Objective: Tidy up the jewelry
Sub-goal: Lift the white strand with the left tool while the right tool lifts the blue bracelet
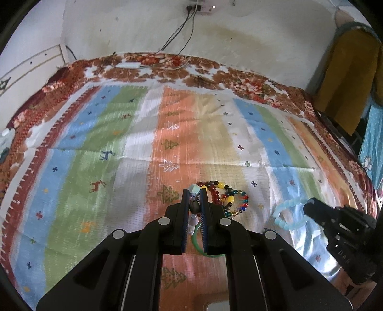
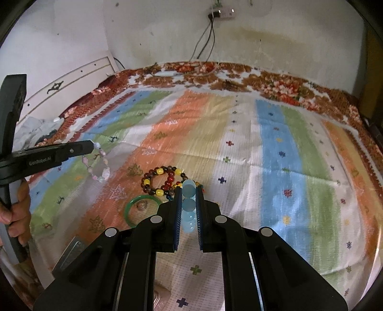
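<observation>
My left gripper [image 1: 194, 191] is shut on a pale pink and white bead bracelet [image 1: 194, 208]; in the right wrist view the bracelet [image 2: 103, 167] hangs from the left gripper [image 2: 92, 145] above the cloth. My right gripper [image 2: 188, 187] is shut on a light blue bead bracelet [image 2: 188, 186]; in the left wrist view this bracelet [image 1: 286, 211] dangles from the right gripper [image 1: 307, 206]. On the striped cloth lie a red, yellow and dark bead bracelet [image 2: 158, 179], a multicoloured small-bead bracelet [image 1: 239, 203] and a green bangle [image 2: 141, 210] around a small clear piece.
The striped cloth [image 2: 275, 167] covers a bed with a floral blanket [image 2: 275, 88] at the far edge by the wall. Cables hang from a wall socket [image 2: 221, 13]. A flat clear box [image 2: 71, 251] lies near the front left. Hanging cloths [image 1: 347, 71] are at the right.
</observation>
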Motion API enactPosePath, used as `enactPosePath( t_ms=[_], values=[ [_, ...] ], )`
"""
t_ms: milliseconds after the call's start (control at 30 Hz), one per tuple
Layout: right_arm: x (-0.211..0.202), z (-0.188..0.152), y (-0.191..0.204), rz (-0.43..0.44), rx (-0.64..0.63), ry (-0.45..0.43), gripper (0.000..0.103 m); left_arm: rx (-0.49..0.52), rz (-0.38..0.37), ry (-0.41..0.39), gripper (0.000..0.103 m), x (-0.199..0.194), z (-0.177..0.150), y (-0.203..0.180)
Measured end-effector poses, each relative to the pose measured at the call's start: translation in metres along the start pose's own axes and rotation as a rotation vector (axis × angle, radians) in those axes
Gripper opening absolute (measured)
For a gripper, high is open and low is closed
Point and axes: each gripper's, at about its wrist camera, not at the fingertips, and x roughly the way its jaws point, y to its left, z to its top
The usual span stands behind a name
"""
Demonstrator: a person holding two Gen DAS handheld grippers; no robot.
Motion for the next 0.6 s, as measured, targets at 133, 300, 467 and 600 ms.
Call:
enactPosePath(
  t_ms=[133,300,467,600],
  values=[
    [-0.011,-0.003,0.003,0.007,-0.007,-0.029,0.012,0.024,-0.016,-0.024,0.008,-0.011,-0.004,-0.004],
    [-0.026,-0.006,0.008,0.033,-0.013,-0.082,0.012,0.054,-0.030,-0.057,0.008,-0.026,-0.010,-0.010],
    [-0.038,-0.010,0.011,0.048,0.000,-0.111,0.012,0.084,-0.026,-0.080,0.008,-0.036,-0.019,-0.017],
    [-0.047,-0.013,0.012,0.061,0.011,-0.137,0.012,0.103,-0.026,-0.092,0.008,-0.045,-0.026,-0.020]
  ],
)
